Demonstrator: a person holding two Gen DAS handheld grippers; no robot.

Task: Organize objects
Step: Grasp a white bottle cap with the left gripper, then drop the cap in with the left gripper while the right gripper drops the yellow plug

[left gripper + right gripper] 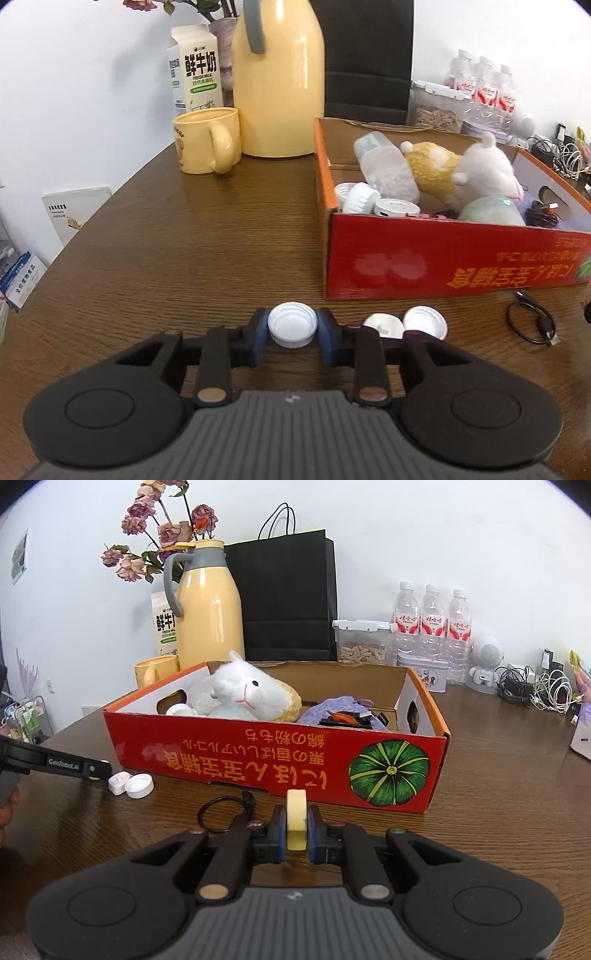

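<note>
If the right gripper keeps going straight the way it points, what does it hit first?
Probably the red box's near wall, just ahead of the right gripper, which is shut on a yellow disc. Depth is hard to judge.

Three white caps [292, 324] loose on the counter [184, 258]. One red cardboard box [277, 764], holding two plush toys [480, 173]. Three water bottles [432, 620]. One yellow mug [207, 140], one yellow thermos jug [210, 609], one milk carton [194, 74], one black paper bag [284, 594].
</note>
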